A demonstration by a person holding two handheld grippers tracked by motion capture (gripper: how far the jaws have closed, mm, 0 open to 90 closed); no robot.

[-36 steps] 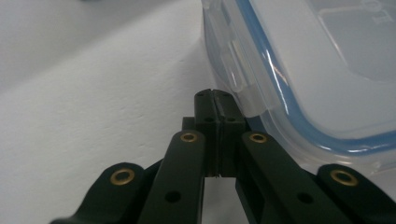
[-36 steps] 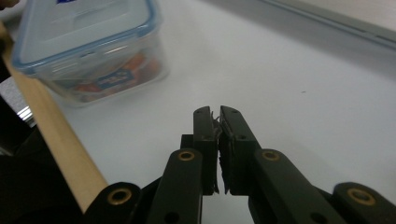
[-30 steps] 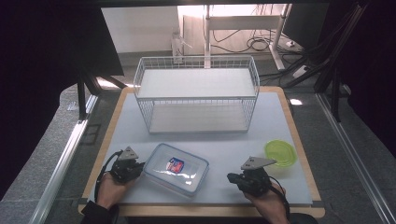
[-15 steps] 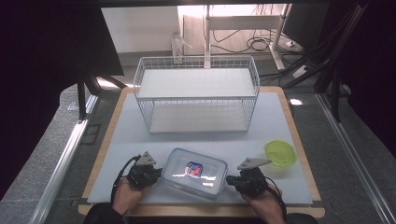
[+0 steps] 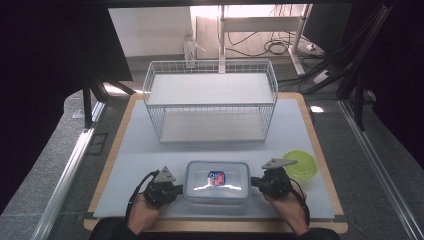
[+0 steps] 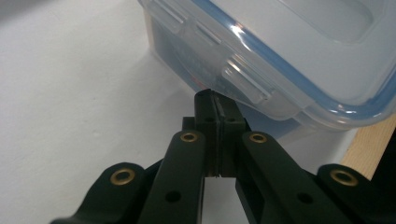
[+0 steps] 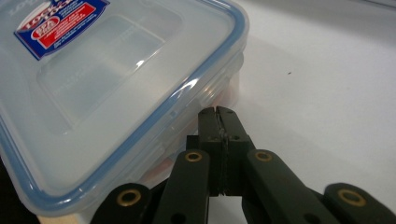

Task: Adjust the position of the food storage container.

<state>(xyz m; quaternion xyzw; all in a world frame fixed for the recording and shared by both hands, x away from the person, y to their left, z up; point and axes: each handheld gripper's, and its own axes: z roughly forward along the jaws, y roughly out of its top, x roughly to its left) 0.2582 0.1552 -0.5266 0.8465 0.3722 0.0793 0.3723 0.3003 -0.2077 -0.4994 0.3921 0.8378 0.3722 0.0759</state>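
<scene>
Plastic box (image 5: 217, 181), lidded, near front edge of surface (image 5: 150, 150), before wire rack (image 5: 210, 100). Left tool (image 5: 176, 190) and right tool (image 5: 256, 182), each pressed together, empty, against opposite short ends. Advice: push evenly inward, tips low under side clips, keeping box square.

A wooden table (image 5: 320, 145) carries a pale grey mat (image 5: 140, 155) over most of its top; on the mat stand a white wire basket rack (image 5: 210, 100) toward the far side, a clear lidded plastic container (image 5: 216, 181) near the front edge, and a yellow-green lid (image 5: 301, 164) at the right
</scene>
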